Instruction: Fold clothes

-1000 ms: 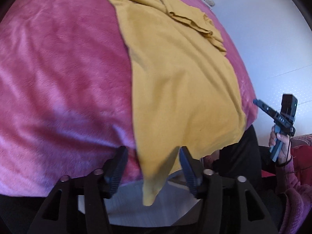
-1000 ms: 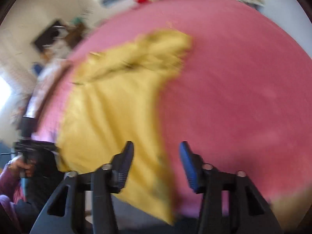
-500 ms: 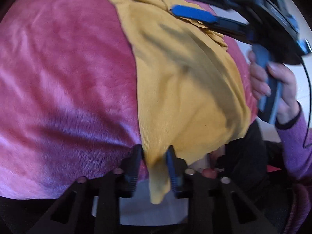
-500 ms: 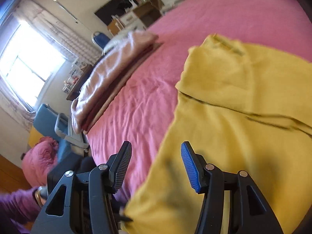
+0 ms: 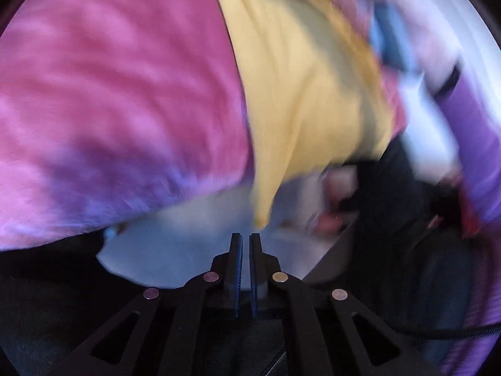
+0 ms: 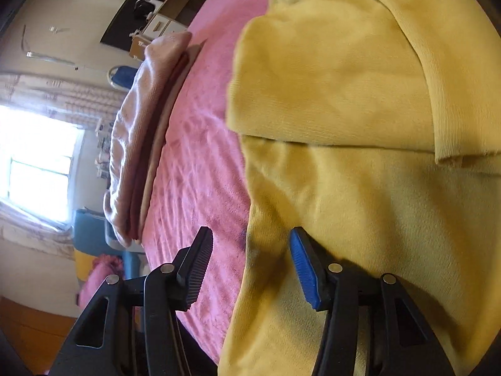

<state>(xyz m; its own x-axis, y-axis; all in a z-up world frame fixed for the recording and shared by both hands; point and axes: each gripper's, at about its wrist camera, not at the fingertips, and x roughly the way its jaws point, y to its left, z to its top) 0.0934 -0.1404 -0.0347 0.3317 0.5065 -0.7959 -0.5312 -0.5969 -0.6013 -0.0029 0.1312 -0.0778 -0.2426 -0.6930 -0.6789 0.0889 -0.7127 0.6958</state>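
A yellow garment (image 5: 307, 94) lies on a pink bed cover (image 5: 109, 94), one corner hanging over the bed's edge. My left gripper (image 5: 245, 241) is shut and empty, just below and clear of that hanging corner; the view is blurred. In the right wrist view the garment (image 6: 360, 172) fills the right side, its upper part folded over. My right gripper (image 6: 250, 247) is open, low over the garment's left edge on the pink cover (image 6: 200, 163). The right hand and its gripper (image 5: 388, 31) show blurred at the top right of the left wrist view.
A folded beige-pink blanket (image 6: 137, 131) lies along the far side of the bed. Beyond it are a bright window (image 6: 34, 163), a blue chair (image 6: 94, 232) and boxes by the wall. The person's dark legs (image 5: 391, 219) stand against the bed's edge.
My left gripper closed toward the hanging corner, then pulled back shut without it. My right gripper swung over the garment and came down by its left edge, still open.
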